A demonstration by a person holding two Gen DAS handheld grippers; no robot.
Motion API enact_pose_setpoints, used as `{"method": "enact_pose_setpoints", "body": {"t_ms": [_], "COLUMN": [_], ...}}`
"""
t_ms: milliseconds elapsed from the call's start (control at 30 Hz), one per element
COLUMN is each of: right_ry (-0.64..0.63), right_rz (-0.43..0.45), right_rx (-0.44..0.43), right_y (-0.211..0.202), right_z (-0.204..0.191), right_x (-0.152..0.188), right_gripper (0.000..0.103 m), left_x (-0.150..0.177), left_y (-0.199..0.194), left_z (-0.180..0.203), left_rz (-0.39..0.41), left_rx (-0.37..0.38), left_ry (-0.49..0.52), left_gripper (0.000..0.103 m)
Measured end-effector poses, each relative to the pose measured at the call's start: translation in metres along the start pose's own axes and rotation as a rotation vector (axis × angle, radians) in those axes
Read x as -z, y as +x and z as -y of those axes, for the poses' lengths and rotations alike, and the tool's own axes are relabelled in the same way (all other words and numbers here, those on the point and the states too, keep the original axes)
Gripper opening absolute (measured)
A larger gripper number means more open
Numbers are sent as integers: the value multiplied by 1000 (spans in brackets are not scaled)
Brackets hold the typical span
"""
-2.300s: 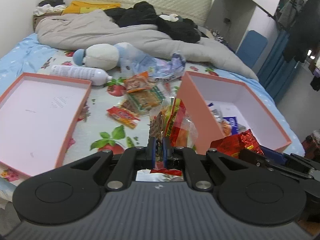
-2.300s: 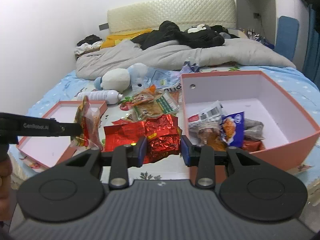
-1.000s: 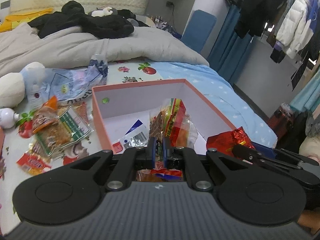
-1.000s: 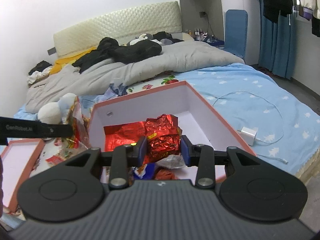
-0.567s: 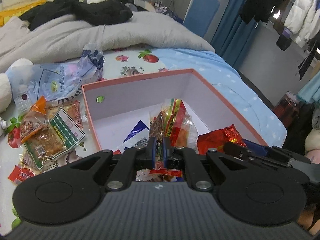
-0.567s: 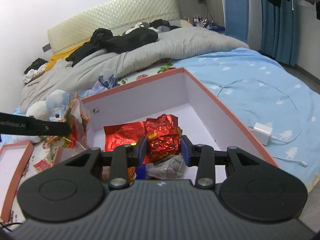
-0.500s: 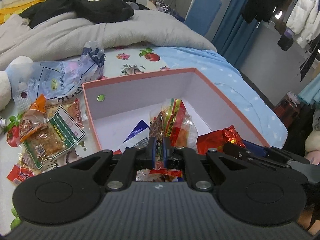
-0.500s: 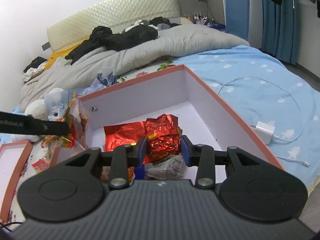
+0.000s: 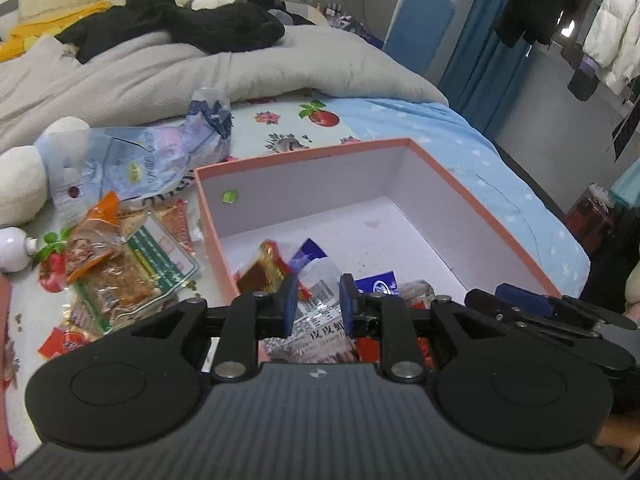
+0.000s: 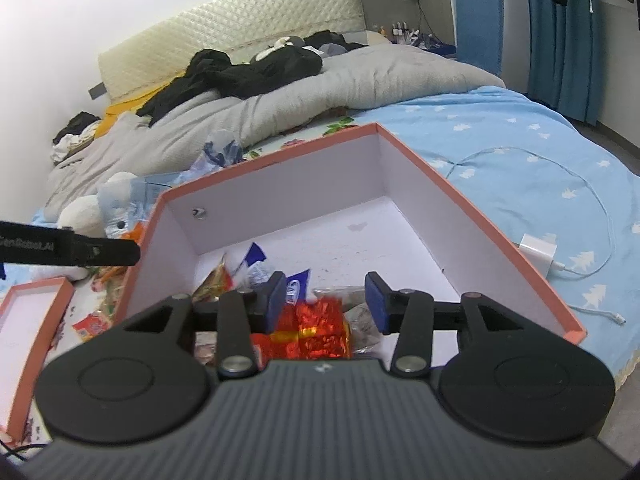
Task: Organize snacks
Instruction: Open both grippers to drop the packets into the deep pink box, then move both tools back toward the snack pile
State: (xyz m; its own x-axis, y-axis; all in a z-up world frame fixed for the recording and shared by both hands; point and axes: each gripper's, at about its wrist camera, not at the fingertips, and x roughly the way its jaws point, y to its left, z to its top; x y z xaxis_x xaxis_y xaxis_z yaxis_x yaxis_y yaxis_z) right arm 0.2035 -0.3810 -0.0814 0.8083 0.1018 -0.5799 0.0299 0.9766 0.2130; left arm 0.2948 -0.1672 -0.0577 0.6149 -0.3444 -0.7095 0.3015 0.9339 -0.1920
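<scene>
A salmon-pink box [image 9: 472, 196] with a white inside lies on the bed and holds several snack packs. My left gripper [image 9: 318, 306] is open and empty above its near left part; a clear pack with orange snacks [image 9: 266, 268] lies in the box just ahead of it. My right gripper [image 10: 326, 300] is open and empty over the same box [image 10: 472, 216]; a red foil pack [image 10: 316, 332] lies in the box under its fingers. Loose snack packs [image 9: 120, 268] remain on the sheet left of the box.
A second pink tray [image 10: 24, 328] lies at the far left. A crumpled plastic bag [image 9: 160, 156], a white plush toy [image 9: 20, 176] and a white bottle [image 9: 12, 244] lie behind the loose snacks. A grey duvet [image 9: 200, 68] covers the bed's far side. A charger with cable [image 10: 538, 248] lies right of the box.
Both grippers have opened over the box. The clear orange snack pack left the left gripper and the red foil pack left the right gripper; both now lie in the box.
</scene>
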Motion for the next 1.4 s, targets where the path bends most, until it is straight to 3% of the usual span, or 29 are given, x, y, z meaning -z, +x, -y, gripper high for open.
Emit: {"method": "enact_pose_setpoints", "body": {"t_ms": [633,867,967,1400], "right_ry": [-13,-8,-10,-52], "right_rz": [79,72,62,65], "right_rx": [-52,-67,-88,-118], "right_y": [-87,-106,-117,-163], "right_z": [-32,-44,-53,-77], "right_x": [15,32,40,66], "right_gripper": [46,46,46,47], "left_x": [45,71,87,143], "left_y": [-116,-148,-160,-223], "left_z": [-5,-8,-9,-19], "left_rz": [116,121,101,154], "left_rx": [-8,-18,19,-82], "left_ry": [-31,-57,-99,-135], "left_gripper": [26,26,26,26]}}
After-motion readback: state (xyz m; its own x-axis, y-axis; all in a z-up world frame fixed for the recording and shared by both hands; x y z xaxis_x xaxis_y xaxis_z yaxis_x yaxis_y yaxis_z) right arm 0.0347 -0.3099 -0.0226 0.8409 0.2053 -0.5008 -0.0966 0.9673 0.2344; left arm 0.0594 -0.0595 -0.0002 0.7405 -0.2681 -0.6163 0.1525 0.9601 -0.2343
